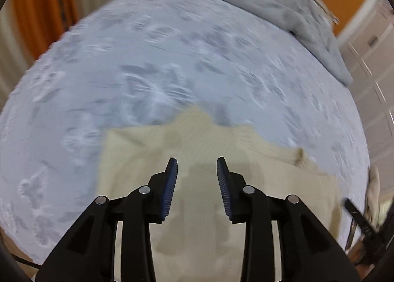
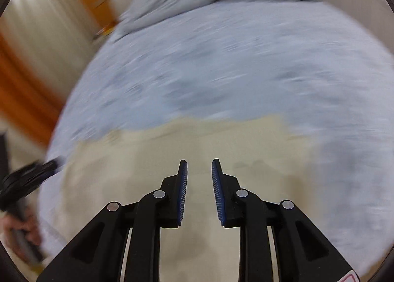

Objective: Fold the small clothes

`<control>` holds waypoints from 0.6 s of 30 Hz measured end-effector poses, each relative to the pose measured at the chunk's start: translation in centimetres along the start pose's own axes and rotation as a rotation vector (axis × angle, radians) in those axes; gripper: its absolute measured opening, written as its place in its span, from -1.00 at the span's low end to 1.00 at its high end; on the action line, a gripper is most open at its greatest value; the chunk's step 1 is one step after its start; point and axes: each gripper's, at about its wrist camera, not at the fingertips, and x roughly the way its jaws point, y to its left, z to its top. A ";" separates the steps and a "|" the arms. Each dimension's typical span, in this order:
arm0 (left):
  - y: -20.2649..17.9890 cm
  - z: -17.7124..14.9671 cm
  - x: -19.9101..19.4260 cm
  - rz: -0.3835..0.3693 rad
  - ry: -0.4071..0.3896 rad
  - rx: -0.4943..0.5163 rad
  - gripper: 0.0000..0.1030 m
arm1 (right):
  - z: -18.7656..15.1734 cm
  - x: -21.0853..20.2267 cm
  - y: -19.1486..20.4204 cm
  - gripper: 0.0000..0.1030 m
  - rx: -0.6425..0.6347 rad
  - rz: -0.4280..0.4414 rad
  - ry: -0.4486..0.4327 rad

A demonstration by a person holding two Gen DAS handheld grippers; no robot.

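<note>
Hovering over cream garment (image 1: pixel 197 149), bedspread (image 1: pixel 147 60) beyond

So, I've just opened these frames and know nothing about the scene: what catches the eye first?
A cream garment lies spread flat on a pale blue patterned bedspread, right under both grippers. The left gripper and the right gripper hang over it, empty. A rumpled grey duvet is heaped at the bed's far end.

Cream ribbed knit garment (image 1: pixel 197 139), spread mostly flat on a pale blue patterned bed (image 1: pixel 147 60), near its close edge. Far edge uneven, with a small peak; one rumpled cuff-like corner bunched at the right side.
</note>
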 end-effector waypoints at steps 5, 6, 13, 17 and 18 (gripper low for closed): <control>-1.8 -2.3 4.8 0.073 0.112 0.013 -0.38 | -1.8 6.5 7.6 -0.69 -0.144 0.094 0.142; -1.1 -2.7 5.1 0.072 0.104 0.000 -0.38 | -2.0 7.0 7.4 -0.86 -0.153 0.074 0.145; -0.1 -2.9 5.0 0.037 0.093 0.043 -0.38 | -0.1 4.1 -10.9 -1.00 0.133 -0.173 0.069; -0.4 -3.0 4.7 0.044 0.069 0.039 -0.38 | -0.6 -0.5 -13.6 -0.85 0.196 -0.229 0.051; -0.1 -3.0 4.0 0.012 0.064 0.016 -0.37 | -1.0 -1.9 -12.9 -0.77 0.172 -0.199 0.030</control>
